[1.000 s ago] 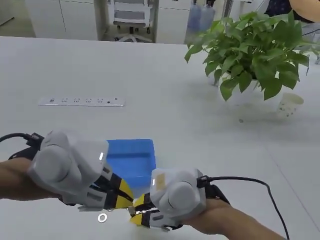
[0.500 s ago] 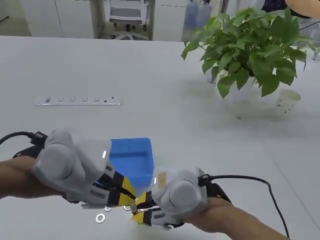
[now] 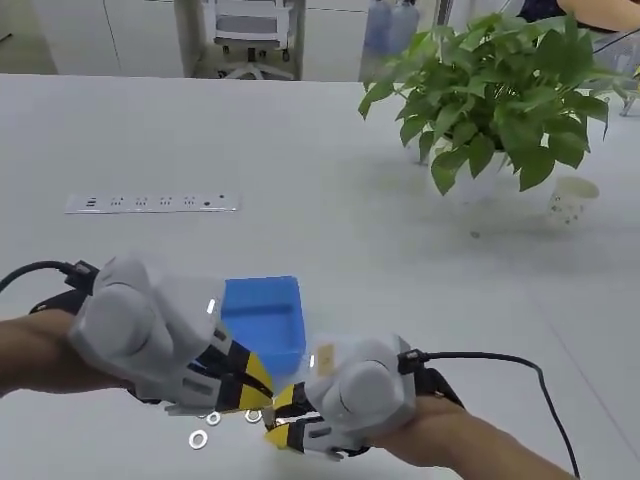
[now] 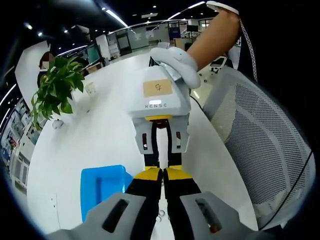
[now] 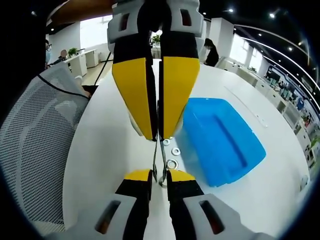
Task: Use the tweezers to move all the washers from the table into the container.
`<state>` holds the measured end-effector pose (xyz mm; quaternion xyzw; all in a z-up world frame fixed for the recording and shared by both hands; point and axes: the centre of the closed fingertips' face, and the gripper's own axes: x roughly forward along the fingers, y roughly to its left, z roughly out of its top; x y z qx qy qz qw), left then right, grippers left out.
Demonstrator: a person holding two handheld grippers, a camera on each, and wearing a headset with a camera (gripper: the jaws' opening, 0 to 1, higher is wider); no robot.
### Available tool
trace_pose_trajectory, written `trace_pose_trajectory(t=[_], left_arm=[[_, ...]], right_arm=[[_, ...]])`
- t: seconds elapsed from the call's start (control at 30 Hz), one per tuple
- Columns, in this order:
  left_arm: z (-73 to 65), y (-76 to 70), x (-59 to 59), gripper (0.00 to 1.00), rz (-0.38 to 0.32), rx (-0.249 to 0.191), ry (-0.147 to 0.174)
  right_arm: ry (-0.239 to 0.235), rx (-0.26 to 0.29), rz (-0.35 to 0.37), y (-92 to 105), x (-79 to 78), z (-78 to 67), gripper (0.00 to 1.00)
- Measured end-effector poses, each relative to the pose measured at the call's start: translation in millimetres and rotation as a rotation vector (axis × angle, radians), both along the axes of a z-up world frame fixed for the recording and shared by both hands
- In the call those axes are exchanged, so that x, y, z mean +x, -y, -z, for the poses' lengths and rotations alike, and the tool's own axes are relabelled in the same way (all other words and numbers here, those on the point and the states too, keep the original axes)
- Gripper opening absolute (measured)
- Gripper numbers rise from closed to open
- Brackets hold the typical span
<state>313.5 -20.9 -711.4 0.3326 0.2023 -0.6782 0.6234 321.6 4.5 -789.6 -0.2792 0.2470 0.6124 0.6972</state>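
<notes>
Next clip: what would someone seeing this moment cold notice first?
The left claw and the right claw meet tip to tip at the bottom of the head view, with thin metal tweezers running between them. Just behind them sits the bright blue container, and a few washers lie on the white table in front of it. A leafy green plant stands at the far right.

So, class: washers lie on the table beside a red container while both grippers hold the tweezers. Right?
The container is blue, not red; the head view shows it. Washers do lie on the table beside it, the left gripper and right gripper holding the tweezers.
</notes>
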Motion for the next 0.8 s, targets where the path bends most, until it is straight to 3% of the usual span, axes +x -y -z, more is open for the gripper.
trace_pose_trajectory(t=[0.63,0.8], left_arm=[[4.1,3.8,10.4,0.06,0.002,0.015,-0.057],[6.0,3.3,10.0,0.06,0.009,0.023,-0.055]], right_arm=[[-0.021,0.012,0.047,2.3,4.5,-4.9,0.13],[-0.030,0.015,0.056,2.1,4.5,-4.5,0.12]])
